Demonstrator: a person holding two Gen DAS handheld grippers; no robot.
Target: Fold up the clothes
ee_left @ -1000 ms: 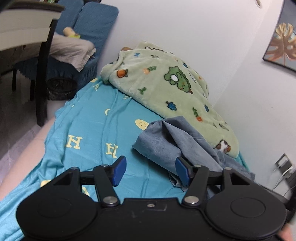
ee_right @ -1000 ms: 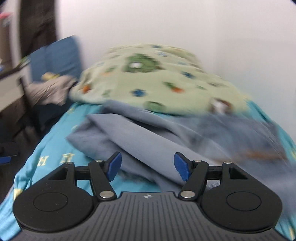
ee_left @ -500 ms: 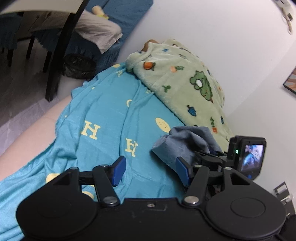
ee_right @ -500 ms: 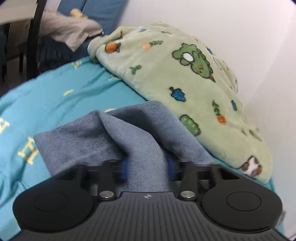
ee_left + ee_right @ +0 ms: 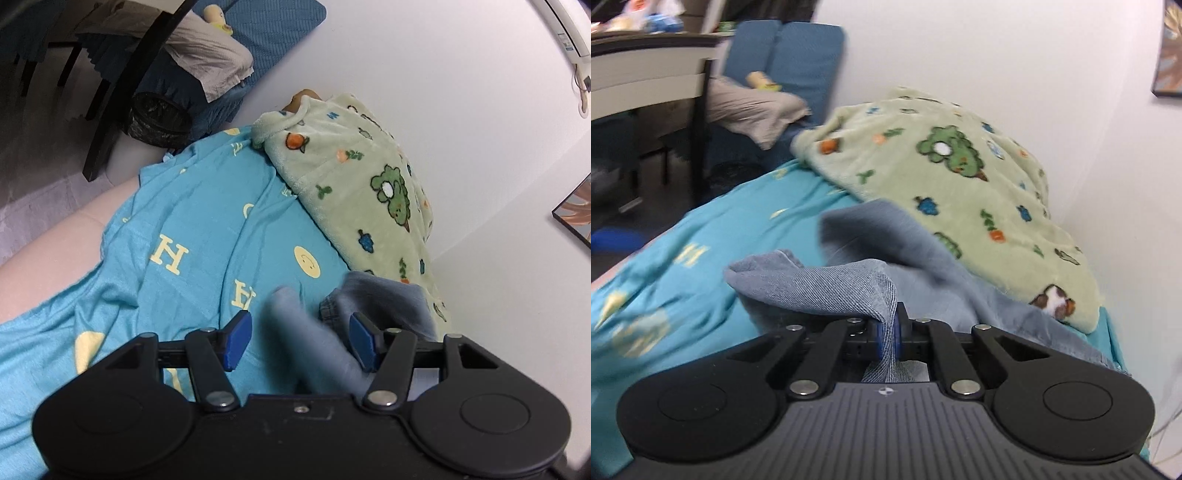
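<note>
Left wrist view: we see the left gripper [image 5: 297, 341] with its blue fingers [image 5: 236, 341] standing about half open. A blurred fold of the blue-grey garment [image 5: 384, 295] runs up between them, but the pads do not press on it — nothing is held. The garment lies bunched on the bed, on the turquoise sheet [image 5: 192, 229] with yellow letters and a smiley, just beside the lower end of the green blanket [image 5: 354, 184] that runs along the white wall [image 5: 461, 110]. Beyond the bed, top left: a dark table leg [image 5: 122, 96], a black bin [image 5: 155, 122] and a blue chair [image 5: 266, 26] with beige cloth over it.

Right wrist view: the right gripper [image 5: 887, 341] is closed tight on an edge of the garment [image 5: 827, 284]; its jaws have just been closing, with the cloth between them. The denim-like weave drapes over the fingers [image 5: 881, 339] and a scrap of the edge hangs out behind them. The rest of the garment spreads forward and to the right, its far fold blurred, touching the blanket [image 5: 960, 173]. The sheet [image 5: 720, 240] shows at left — also blurred. A table [image 5: 646, 74] and the chair [image 5: 798, 55] stand at the far left.
</note>
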